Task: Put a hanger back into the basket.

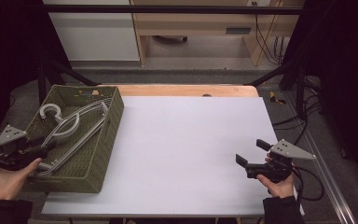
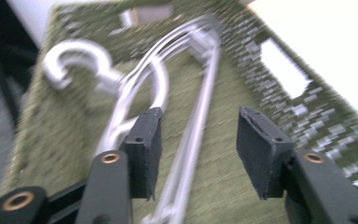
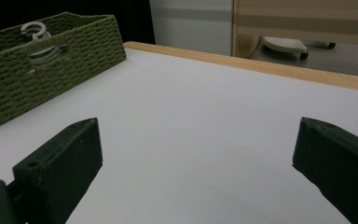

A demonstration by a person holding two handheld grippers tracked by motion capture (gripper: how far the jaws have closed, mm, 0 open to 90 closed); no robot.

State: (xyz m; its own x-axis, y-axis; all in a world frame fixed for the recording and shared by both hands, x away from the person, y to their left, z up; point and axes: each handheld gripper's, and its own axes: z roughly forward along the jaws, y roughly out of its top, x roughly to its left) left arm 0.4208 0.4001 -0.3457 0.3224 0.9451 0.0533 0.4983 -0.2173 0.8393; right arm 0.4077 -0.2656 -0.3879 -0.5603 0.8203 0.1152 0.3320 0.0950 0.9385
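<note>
Left gripper (image 1: 46,148) at the near left edge of the table, over the near end of the green woven basket (image 1: 103,154), held in a hand (image 1: 4,179). Jaws parted in the left gripper view, nothing pinched between the pads; a rod of the hanger passes below the gap, beside the left jaw, contact not clear through the blur. Grey hanger (image 1: 70,128) lying flat inside the basket, hook (image 1: 51,111) at the far left corner, arms running back toward the near end; same hanger (image 2: 186,121) stretching away from the jaws in the left gripper view, hook (image 2: 77,63) up at the far end. Right gripper (image 1: 251,153) near the right edge, held in the other hand (image 1: 279,184) low over the white table (image 1: 186,154), jaws spread wide, nothing between them. Basket (image 3: 37,88) well apart from it, off at the far left in the right gripper view, hanger hook (image 3: 35,29) poking above the rim. Wooden edge (image 1: 186,90) along the far side of the table, floor and cabinets beyond.
</note>
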